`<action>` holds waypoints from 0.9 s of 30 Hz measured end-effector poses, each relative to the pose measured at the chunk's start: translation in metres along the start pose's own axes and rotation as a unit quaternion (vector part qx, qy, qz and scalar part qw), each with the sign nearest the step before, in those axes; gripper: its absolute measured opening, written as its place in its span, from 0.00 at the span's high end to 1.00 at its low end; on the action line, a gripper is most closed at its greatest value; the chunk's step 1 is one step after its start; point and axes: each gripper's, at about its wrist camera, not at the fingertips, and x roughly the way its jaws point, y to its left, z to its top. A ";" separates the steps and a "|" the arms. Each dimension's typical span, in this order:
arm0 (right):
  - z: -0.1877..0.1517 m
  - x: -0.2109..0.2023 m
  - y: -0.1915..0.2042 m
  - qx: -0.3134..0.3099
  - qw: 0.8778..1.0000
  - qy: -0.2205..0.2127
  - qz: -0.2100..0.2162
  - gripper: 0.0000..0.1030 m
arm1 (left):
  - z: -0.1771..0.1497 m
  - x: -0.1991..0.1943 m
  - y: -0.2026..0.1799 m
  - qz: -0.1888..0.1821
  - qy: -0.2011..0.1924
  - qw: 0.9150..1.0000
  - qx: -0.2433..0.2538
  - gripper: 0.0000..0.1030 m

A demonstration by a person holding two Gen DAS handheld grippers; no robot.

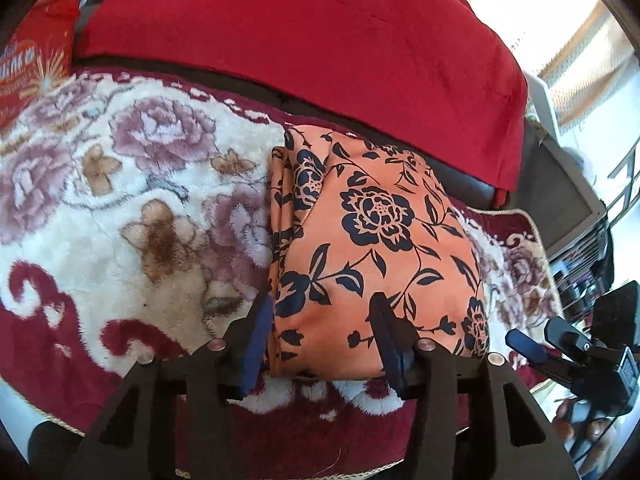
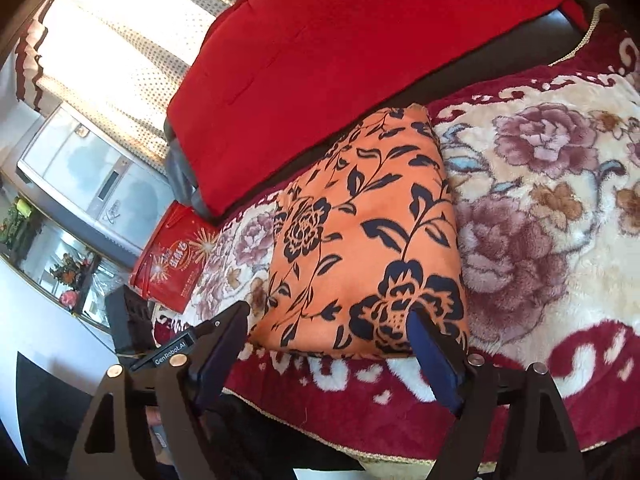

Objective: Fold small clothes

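Note:
An orange garment with black flower print [image 1: 372, 240] lies folded into a neat rectangle on a plush floral blanket [image 1: 120, 208]. It also shows in the right wrist view [image 2: 360, 248]. My left gripper [image 1: 324, 312] is open, its fingers hovering over the garment's near edge, holding nothing. My right gripper [image 2: 332, 320] is open too, just above the garment's near edge, empty. The right gripper also shows at the right rim of the left wrist view [image 1: 540, 340].
A red cushion [image 1: 300, 40] lies behind the garment along the sofa back. A red printed bag [image 2: 172, 256] sits at the blanket's end. A TV [image 2: 92, 176] and glass cabinet stand beyond. The blanket's [image 2: 540, 200] front edge hangs near my grippers.

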 end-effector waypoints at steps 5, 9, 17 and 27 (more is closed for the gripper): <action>-0.003 0.002 0.002 -0.001 1.000 0.005 -0.003 0.18 | 0.001 -0.010 -0.011 0.017 -0.013 1.000 0.022 0.45; 0.005 0.004 0.008 -0.006 1.000 0.002 0.001 0.18 | 0.002 -0.014 -0.016 0.024 -0.016 0.999 0.030 0.43; 0.031 0.029 0.009 -0.014 1.000 -0.001 0.009 0.14 | 0.005 -0.008 -0.014 0.031 -0.015 0.999 0.035 0.42; 0.051 0.034 -0.027 0.034 0.999 0.006 0.027 0.14 | 0.000 0.024 0.000 0.070 0.022 0.997 0.026 0.33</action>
